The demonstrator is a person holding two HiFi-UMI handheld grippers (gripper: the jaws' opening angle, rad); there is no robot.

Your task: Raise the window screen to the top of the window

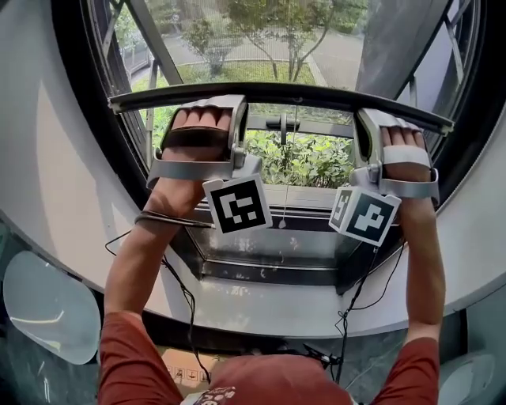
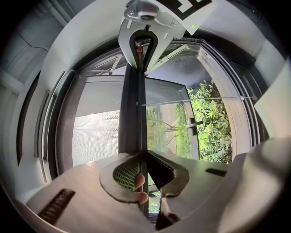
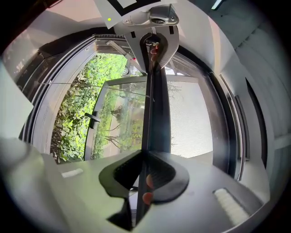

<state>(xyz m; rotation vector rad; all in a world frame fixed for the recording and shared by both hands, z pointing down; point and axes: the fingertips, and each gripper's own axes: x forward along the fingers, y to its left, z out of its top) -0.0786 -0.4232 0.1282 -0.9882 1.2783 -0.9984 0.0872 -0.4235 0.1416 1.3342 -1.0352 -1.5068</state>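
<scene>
Greenery [image 1: 310, 160] beyond window [image 1: 269, 271]. Left gripper [image 1: 202, 106], right gripper [image 1: 385, 119] pinched screen bar [image 1: 294, 94]. Bar looked light, stiff; mesh [image 1: 261, 39] fragile. Best held on bar, evenly.

I am standing indoors at a dark-framed window [image 1: 261, 273] with a white sill [image 1: 316, 307], looking out on shrubs [image 1: 310, 158], trees [image 1: 273, 24] and a paved path [image 1: 336, 57].

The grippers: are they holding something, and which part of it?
Yes. Both hold the window screen by its dark bottom bar: the left gripper near the bar's left end, the right gripper near its right end.
</scene>
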